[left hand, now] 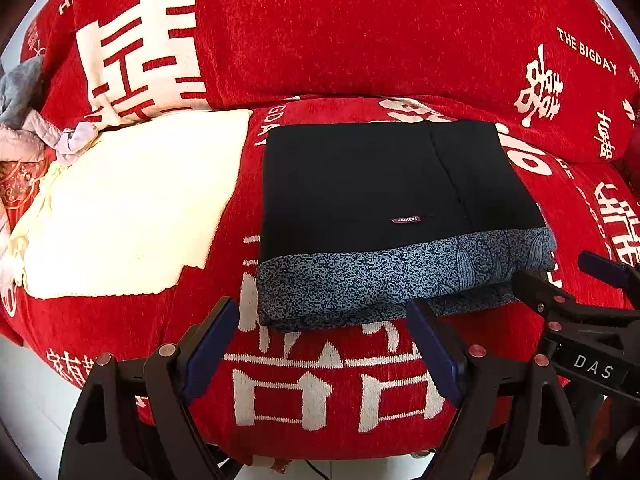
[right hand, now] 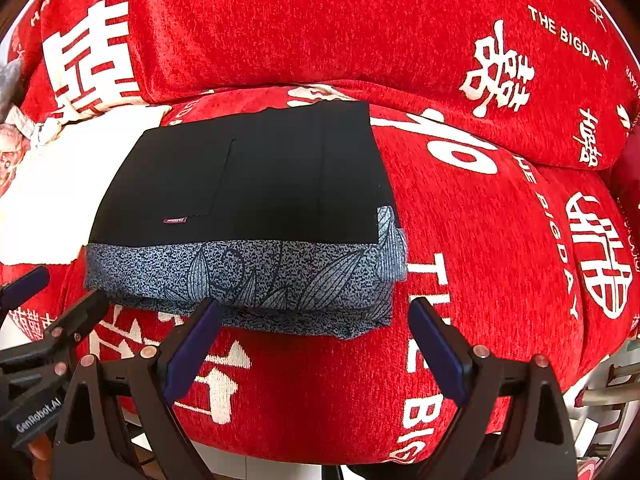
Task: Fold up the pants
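Note:
The pants [left hand: 384, 200] lie folded into a flat black rectangle with a blue patterned band along the near edge, on the red sofa seat [left hand: 328, 380]. They also show in the right wrist view [right hand: 256, 200]. My left gripper [left hand: 324, 320] is open and empty, just short of the pants' near edge. My right gripper [right hand: 316, 320] is open and empty, in front of the pants' near right corner. The right gripper also shows at the right of the left wrist view [left hand: 560, 272], and the left gripper at the left of the right wrist view [right hand: 60, 284].
A cream cloth [left hand: 128, 204] lies on the seat left of the pants. Grey and pink clothes [left hand: 24, 120] are piled at the far left. The red sofa backrest [left hand: 340, 40] rises behind. The sofa's front edge is just below the grippers.

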Action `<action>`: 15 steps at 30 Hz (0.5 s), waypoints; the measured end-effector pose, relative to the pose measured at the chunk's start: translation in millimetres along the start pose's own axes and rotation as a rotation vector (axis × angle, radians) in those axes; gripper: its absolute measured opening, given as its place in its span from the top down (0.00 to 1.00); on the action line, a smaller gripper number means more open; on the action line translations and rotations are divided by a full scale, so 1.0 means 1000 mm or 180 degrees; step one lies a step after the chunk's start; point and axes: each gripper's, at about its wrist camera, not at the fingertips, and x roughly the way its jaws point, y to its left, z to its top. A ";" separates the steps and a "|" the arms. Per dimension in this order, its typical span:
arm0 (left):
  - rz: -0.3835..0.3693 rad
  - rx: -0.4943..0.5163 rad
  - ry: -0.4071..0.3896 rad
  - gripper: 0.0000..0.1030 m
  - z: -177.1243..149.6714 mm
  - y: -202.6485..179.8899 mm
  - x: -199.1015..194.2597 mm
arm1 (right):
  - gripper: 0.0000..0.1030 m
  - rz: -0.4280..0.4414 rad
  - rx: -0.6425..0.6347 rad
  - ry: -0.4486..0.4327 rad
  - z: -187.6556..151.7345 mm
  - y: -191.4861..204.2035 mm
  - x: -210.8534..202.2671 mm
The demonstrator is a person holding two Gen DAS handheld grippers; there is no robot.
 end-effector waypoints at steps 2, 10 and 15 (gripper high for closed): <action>-0.0014 0.0029 0.0034 0.16 0.000 -0.002 0.002 | 0.07 0.0005 -0.0006 0.0003 0.000 0.000 0.000; -0.0005 -0.0021 0.0035 0.16 0.001 0.001 0.003 | 0.07 0.0010 0.0007 0.0005 0.001 0.001 0.001; -0.0007 -0.0024 0.0045 0.16 0.000 0.001 0.004 | 0.07 0.0010 -0.0012 0.0001 0.001 0.002 0.001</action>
